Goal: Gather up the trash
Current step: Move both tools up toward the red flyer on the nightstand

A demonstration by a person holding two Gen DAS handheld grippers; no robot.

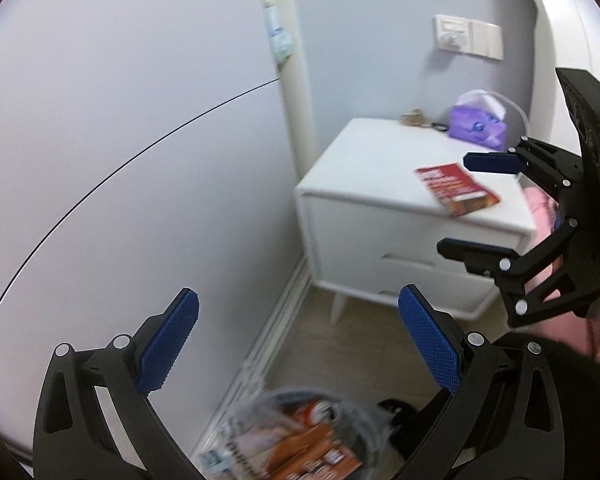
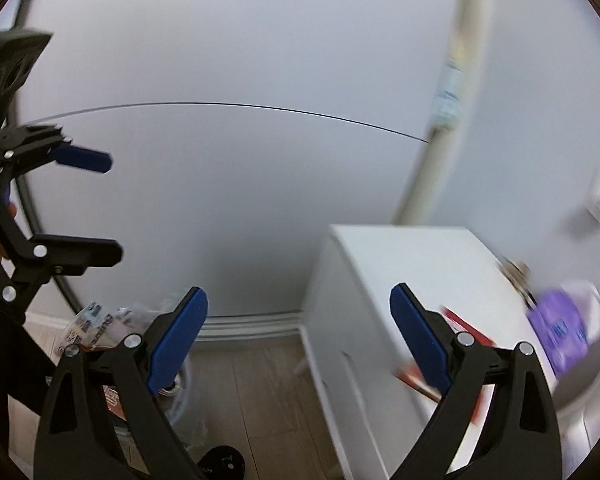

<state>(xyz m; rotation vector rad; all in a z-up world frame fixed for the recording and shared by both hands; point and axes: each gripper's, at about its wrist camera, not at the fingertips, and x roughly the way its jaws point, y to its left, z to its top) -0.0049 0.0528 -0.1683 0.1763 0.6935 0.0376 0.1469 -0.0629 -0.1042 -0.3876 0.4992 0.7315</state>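
**Bedroom corner — trash, furniture and tools on view**

- Left hand-held gripper [image 1: 298, 344]: blue-padded fingers spread wide, nothing between them; held over the floor, pointing toward the corner.
- Right hand-held gripper [image 2: 299, 340]: fingers likewise spread wide and empty; seen from the left wrist view at the right edge, just beside the nightstand's front corner, level with the top.
- Red wrapper [image 1: 458, 189]: flat trash item with printed face, lying on the nightstand top near the front right edge; partly hidden behind the right finger in the right wrist view.
- Trash bag [image 1: 300, 436]: clear plastic, on the floor by the baseboard, below the left hand-held gripper; holds orange and white printed packaging — lettering too blurred to read.
- White nightstand [image 1: 364, 152]: two drawers, slim legs, set in the corner against the wall.
- Purple tissue pack [image 1: 478, 124]: at the back of the nightstand top, a white tissue sticking out.
- Small brownish item [image 1: 414, 117]: beside the tissue pack, at the back edge; kind cannot be told.
- Wall switch plate [image 1: 468, 36]: white, above the nightstand.
- Wood-look floor [image 1: 340, 352]: a black object partly visible at the lower edge.
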